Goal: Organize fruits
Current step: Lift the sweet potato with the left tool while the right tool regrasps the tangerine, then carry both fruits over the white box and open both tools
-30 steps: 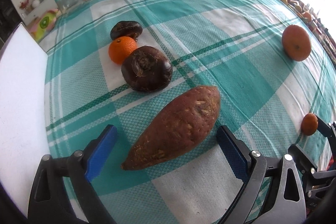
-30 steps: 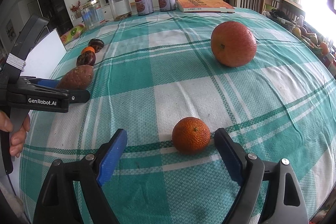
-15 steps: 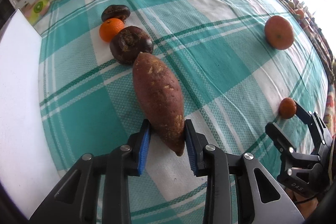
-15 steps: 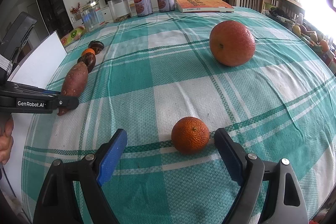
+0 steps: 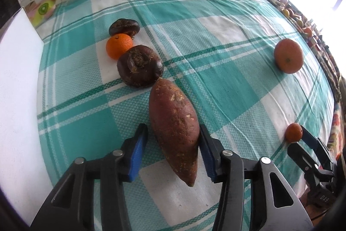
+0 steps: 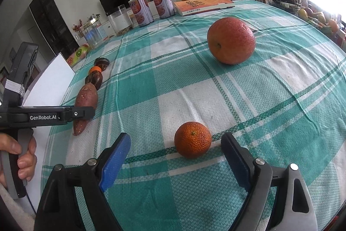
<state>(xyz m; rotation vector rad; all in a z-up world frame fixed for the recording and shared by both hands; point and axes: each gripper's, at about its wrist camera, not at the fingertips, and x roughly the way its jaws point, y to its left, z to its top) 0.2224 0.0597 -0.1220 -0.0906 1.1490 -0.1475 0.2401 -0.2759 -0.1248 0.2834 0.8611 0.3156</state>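
- hidden/cut off: in the right wrist view the left gripper (image 6: 86,114) crosses the reddish-brown tapered sweet potato (image 6: 85,102) at mid-length, fingertips not visible there; white board (image 5: 17,88) cut off at the left frame edge; items on the far bright window side too washed out to name.
- sweet potato (image 5: 175,122) lies flat on the desk, long axis running away from the left wrist camera, far tip touching or just beside the dark brown round bulb (image 5: 139,65), near tip pointing at the camera.
- left gripper (image 5: 173,151) jaws have just been opening a little, sweet potato between them; right pad touching or nearly, left pad clearly apart.
- right gripper (image 6: 176,157) jaws wide, small orange mandarin (image 6: 192,139) between them, untouched.
- large orange (image 6: 231,40) well apart, farther back.
- surface: teal-and-white checked tablecloth (image 6: 270,101); two cans (image 6: 151,8), book (image 6: 203,4) at the far edge; chairs, dark screen behind.
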